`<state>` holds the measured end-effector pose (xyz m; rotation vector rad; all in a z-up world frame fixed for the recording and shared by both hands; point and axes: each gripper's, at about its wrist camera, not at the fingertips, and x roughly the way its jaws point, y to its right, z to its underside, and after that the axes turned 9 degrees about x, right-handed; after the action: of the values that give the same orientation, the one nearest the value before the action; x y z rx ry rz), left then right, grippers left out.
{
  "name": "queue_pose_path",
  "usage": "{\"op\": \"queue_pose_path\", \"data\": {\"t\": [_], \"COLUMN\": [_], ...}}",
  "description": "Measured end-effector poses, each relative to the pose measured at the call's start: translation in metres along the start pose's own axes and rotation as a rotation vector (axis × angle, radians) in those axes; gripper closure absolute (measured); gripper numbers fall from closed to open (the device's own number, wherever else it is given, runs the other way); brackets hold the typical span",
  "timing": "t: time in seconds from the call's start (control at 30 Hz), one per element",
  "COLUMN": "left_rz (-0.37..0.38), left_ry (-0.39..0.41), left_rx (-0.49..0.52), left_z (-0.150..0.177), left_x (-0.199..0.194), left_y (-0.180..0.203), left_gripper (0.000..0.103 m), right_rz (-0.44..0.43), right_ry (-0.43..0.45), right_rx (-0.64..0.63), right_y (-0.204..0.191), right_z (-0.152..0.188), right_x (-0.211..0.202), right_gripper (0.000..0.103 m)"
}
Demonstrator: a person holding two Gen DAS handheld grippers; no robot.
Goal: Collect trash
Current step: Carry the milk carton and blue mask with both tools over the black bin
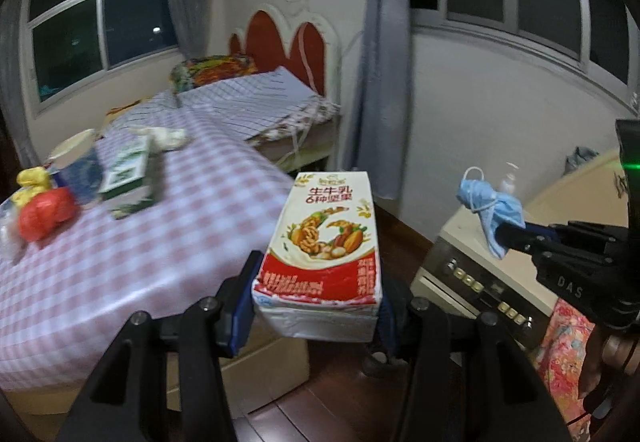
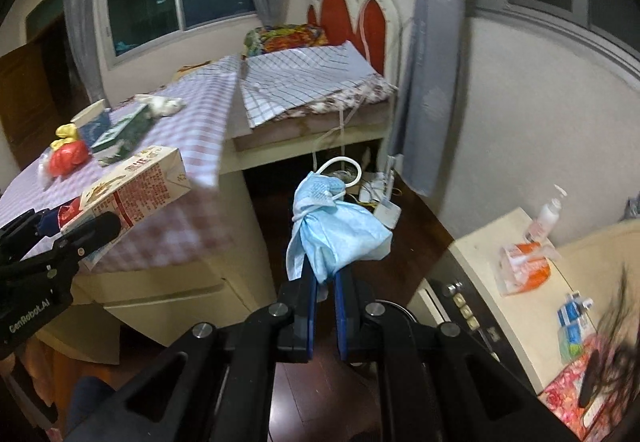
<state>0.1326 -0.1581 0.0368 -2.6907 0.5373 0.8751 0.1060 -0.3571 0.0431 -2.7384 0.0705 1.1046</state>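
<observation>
Your left gripper (image 1: 316,306) is clamped on a nut-milk carton (image 1: 326,238), pads pressed to its two sides, carton upright between the jaws and held in the air past the table's corner; your right gripper (image 2: 324,282) has its blue pads (image 2: 310,306) pinched tight on a crumpled blue face mask (image 2: 336,230), ear loops knotted round it, mask hanging over the dark wood floor (image 2: 412,238). Outward on the left: table with pink checked cloth (image 1: 168,242); on it a green-and-white carton (image 1: 128,178) lying over, a paper cup (image 1: 76,158) just beside, a red bag (image 1: 44,216) and yellow wrapper (image 1: 34,180) touching, white tissue wad (image 1: 164,136) farther back. Beyond, a bed (image 2: 320,82) with red headboard; to the right a cream cabinet (image 2: 500,266) bearing a pump bottle (image 2: 550,210) and orange tissue pack (image 2: 524,266).
</observation>
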Motion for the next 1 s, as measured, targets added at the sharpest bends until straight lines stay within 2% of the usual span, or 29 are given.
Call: {"op": "queue_pose_path", "data": {"t": [0.3, 0.4, 0.73, 1.0], "left_rz": [0.105, 0.131, 0.192, 0.229], "left_ry": [-0.065, -0.099, -0.235, -0.361], "left_rx": [0.048, 0.067, 0.094, 0.101], "left_z": [0.002, 0.007, 0.032, 0.062], "left_x": [0.05, 0.072, 0.142, 0.197], "left_y": [0.053, 0.068, 0.099, 0.117], "left_gripper": [0.051, 0.051, 0.051, 0.051], "right_rz": [0.053, 0.043, 0.068, 0.062], "right_ry": [-0.069, -0.095, -0.22, -0.345], "right_rx": [0.063, 0.086, 0.127, 0.135], "right_y": [0.064, 0.083, 0.129, 0.157], "right_z": [0.019, 0.029, 0.061, 0.089], "right_x": [0.026, 0.04, 0.101, 0.17], "right_gripper": [0.094, 0.094, 0.094, 0.094]}}
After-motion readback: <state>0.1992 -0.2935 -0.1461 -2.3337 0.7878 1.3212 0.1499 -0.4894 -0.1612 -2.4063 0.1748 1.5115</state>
